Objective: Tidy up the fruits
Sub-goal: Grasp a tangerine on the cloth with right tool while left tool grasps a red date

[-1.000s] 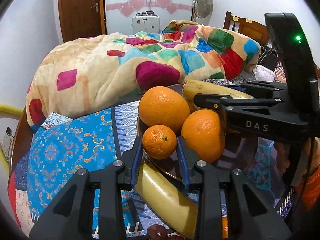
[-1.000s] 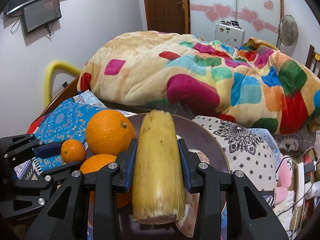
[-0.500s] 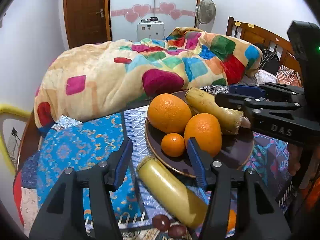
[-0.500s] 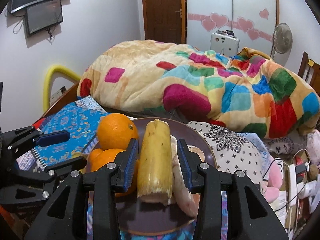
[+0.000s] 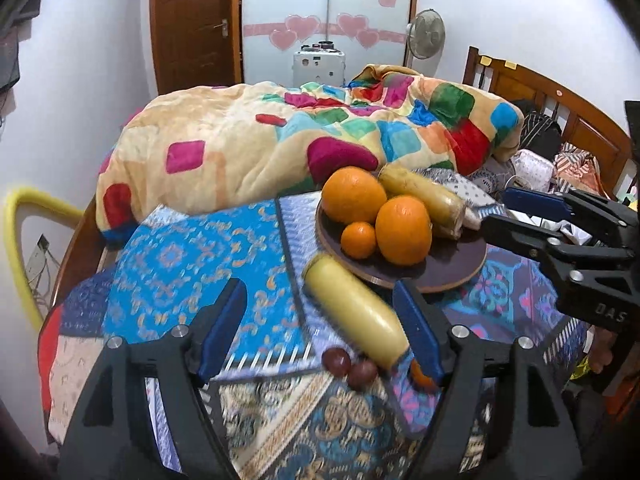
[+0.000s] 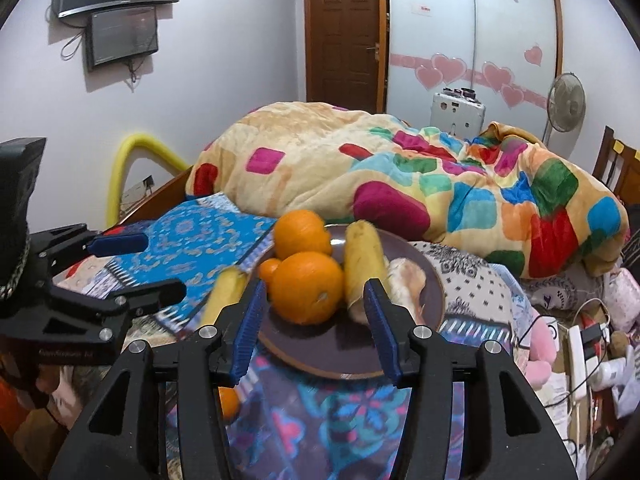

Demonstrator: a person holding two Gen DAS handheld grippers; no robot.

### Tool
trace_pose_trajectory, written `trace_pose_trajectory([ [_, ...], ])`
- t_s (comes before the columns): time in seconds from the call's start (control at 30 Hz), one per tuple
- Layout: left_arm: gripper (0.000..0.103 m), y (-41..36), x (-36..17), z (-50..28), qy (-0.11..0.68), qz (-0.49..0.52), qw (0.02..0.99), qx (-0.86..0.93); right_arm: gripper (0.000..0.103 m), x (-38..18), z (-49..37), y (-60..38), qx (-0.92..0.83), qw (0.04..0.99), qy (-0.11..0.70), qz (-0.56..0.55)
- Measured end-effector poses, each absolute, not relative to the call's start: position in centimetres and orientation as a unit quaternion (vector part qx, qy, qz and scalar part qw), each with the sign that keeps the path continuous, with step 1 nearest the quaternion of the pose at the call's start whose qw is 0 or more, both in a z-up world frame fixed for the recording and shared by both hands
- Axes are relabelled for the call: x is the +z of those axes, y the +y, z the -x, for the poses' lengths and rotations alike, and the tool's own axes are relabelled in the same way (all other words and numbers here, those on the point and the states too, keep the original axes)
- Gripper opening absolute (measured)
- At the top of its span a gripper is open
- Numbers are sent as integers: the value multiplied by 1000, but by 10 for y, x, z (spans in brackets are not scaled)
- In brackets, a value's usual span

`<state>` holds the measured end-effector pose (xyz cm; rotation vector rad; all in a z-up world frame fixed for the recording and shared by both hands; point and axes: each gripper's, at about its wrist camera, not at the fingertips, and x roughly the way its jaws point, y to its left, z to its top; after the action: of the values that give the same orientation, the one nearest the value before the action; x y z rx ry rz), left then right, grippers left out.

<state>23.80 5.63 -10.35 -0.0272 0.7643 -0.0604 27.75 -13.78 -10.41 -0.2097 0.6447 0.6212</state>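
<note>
Closest in the left wrist view is the left gripper (image 5: 322, 326), black with blue pads, and its jaws stand wide apart with nothing between them that they touch. Just past its fingers lie two small dark red round fruits (image 5: 347, 365) on the patterned blue cloth (image 5: 188, 264), and a bit of a small orange fruit (image 5: 421, 376) peeks out by the right-hand finger. A long pale yellow banana-like fruit (image 5: 354, 316) lies on the cloth too, with its far end right beside the rim of the round dark brown plate (image 5: 460, 264).

In the right wrist view the right gripper (image 6: 314, 322), also black with blue pads, is wide open and holds nothing. It hangs just in front of the plate (image 6: 320, 360). The left gripper (image 6: 120, 276) shows at the left side of this view.

On the plate sit three orange fruits close together: a small round one (image 5: 359, 240) in front, a big one (image 5: 403, 230) beside it and another big one (image 5: 354, 196) behind. Next to them on the plate lies a second long yellow fruit with a rough cut end (image 5: 424, 202). A pale peeled piece (image 6: 406, 280) lies against it on the far side; the blur hides what it is.

Behind the plate is a big fluffy blanket with bright colour squares (image 5: 304, 140) heaped on the bed. Farther back stand a brown wooden door (image 5: 196, 24), a white wardrobe with pink hearts (image 5: 328, 28) and a round fan (image 5: 427, 38)
</note>
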Motion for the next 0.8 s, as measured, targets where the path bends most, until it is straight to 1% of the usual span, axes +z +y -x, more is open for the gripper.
trace_pose_trajectory([
  [0.1, 75, 58, -109, -226, 380, 15, 924, -27, 48, -108, -265, -138, 299, 897, 307, 106],
  [0.27, 75, 60, -120, -207, 391, 19, 920, -26, 52, -120, -246, -136, 306, 893, 312, 107],
  [0.53, 75, 61, -140, -188, 407, 31, 912, -33, 53, -149, -226, -128, 322, 879, 334, 110],
  [0.57, 73, 60, -143, -186, 408, 31, 912, -35, 53, -151, -225, -126, 322, 878, 336, 110],
  [0.6, 69, 60, -144, -185, 409, 29, 912, -36, 53, -155, -225, -125, 324, 876, 340, 110],
  [0.73, 56, 58, -150, -184, 413, 27, 909, -44, 53, -168, -226, -118, 328, 869, 353, 109],
  [0.8, 44, 56, -153, -186, 415, 27, 908, -50, 53, -172, -226, -117, 332, 867, 356, 107],
])
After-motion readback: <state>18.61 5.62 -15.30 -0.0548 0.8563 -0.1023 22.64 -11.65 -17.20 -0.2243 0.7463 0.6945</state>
